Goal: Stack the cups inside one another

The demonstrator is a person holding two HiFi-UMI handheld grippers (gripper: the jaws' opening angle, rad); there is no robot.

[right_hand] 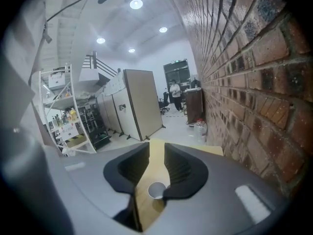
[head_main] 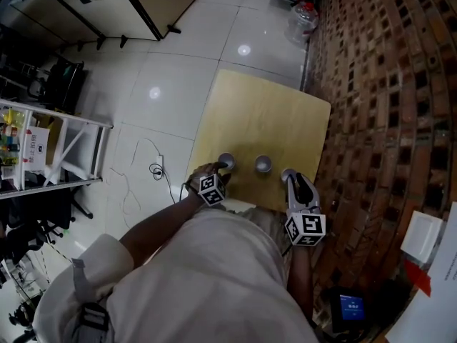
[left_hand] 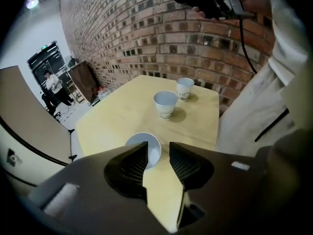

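Three small white cups stand in a row near the front edge of the yellow table [head_main: 265, 109]: a left cup [head_main: 226, 161], a middle cup [head_main: 263, 164] and a right cup [head_main: 287, 174]. My left gripper [head_main: 222, 172] points steeply down just in front of the left cup [left_hand: 146, 147]. Its jaws are open with bare table between them, and the left jaw hides part of that cup. The middle cup [left_hand: 166, 104] and the far cup [left_hand: 185, 87] stand beyond. My right gripper [head_main: 291, 182] is open over the right cup [right_hand: 156, 190], which shows low in the gap, untouched.
A brick wall [head_main: 385, 84] runs along the table's right side. On the tiled floor to the left are a white shelf rack [head_main: 50, 145] and a loose cable [head_main: 153, 168]. A folding partition [head_main: 121, 6] and a water bottle [head_main: 301, 18] stand beyond the table.
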